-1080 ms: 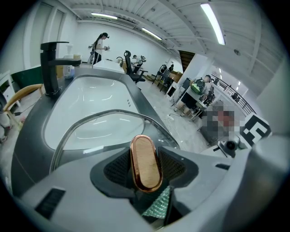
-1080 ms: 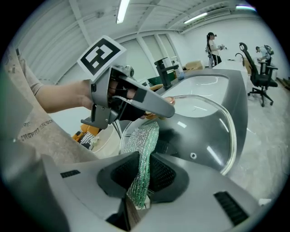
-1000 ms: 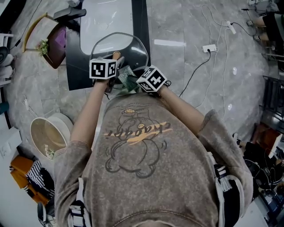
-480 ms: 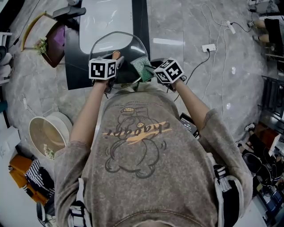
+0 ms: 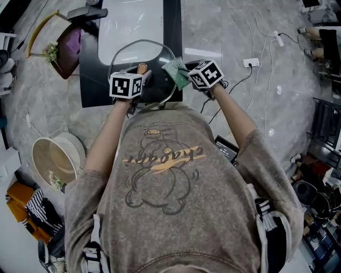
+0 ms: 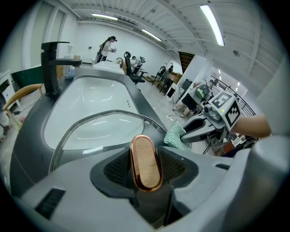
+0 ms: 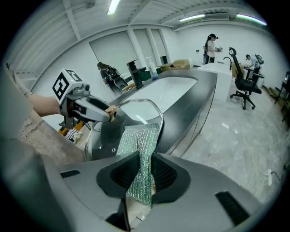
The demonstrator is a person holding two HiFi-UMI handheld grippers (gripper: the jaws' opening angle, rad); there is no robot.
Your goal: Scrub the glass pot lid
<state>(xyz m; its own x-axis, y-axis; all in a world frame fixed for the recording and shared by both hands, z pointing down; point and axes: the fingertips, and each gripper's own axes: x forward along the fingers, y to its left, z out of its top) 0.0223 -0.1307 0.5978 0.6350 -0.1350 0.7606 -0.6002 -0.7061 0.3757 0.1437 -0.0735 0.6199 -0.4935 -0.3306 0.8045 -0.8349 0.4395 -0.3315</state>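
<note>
Scrubbing lid (image 5: pixel 133 53) | left claw (image 6: pixel 146 168) clamped on knob (image 6: pixel 145 152), hold steady | right claw (image 7: pixel 144 174) clamped on cloth (image 7: pixel 136 140) at lid's 3 o'clock rim, press flat, rub

The bench (image 5: pixel 171 32) runs away from the person, with the basin (image 5: pixel 128 24) sunk in it and the tap (image 5: pixel 85 11) at its far end. The glass lid (image 5: pixel 136 53) stands tilted over the near end of the basin, its knob (image 6: pixel 146 162) on the near side between the jaws of the left tool (image 5: pixel 139 74). The right tool (image 5: pixel 184 74) is just right of it, and the cloth (image 5: pixel 176 72) in its jaws lies at the lid's right rim. On the floor, a round tub (image 5: pixel 53 160) sits left of the person and a power strip (image 5: pixel 251 57) right of the bench
</note>
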